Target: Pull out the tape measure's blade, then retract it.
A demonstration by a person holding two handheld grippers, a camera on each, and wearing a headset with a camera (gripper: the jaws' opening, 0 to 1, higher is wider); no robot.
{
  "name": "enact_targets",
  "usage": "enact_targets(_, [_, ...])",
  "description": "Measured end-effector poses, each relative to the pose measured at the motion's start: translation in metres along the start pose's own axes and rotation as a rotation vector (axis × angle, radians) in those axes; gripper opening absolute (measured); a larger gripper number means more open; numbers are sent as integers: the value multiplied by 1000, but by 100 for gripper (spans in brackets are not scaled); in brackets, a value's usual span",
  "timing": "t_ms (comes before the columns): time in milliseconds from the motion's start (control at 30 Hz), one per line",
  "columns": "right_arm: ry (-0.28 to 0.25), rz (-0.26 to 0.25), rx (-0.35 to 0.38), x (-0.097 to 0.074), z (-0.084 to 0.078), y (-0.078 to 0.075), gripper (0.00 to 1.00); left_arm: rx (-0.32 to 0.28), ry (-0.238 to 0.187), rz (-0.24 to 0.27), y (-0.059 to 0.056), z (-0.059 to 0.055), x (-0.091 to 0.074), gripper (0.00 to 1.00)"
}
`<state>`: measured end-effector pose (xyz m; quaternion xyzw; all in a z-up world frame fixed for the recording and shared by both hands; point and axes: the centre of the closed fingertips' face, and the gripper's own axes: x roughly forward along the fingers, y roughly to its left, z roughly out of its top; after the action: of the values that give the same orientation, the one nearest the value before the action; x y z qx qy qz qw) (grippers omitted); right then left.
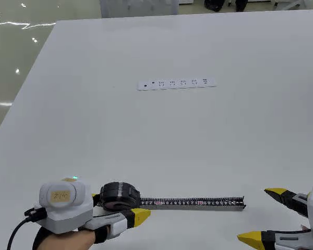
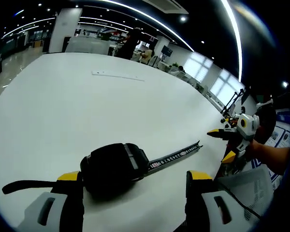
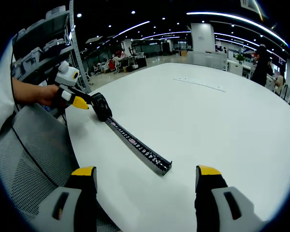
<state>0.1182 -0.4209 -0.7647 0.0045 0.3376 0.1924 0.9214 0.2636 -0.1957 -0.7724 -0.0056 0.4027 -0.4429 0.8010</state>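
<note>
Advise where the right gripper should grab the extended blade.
Take the free end of the blade, bringing the right gripper in from beyond the tip, along its length. The blade lies flat on the table; only that end looks raised enough for the open jaws to pinch.

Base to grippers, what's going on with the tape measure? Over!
Left gripper open, tape measure case between its jaws. Right gripper open, not touching blade. Blade out, flat on table. Power strip far off, not in the way.
</note>
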Motion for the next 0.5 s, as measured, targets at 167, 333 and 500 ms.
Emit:
enact_targets(167, [-14,2,-2,1,4,-1,82,-23,-25,36,2,1,1,83])
enact_targets(333, [-18,5,-8,2,5,-1,81,-38,-43,68,4,2,3,81])
enact_targets(500, [-18,9,-12,4,5,-1,79,-69,-67,105,8,5,3,78])
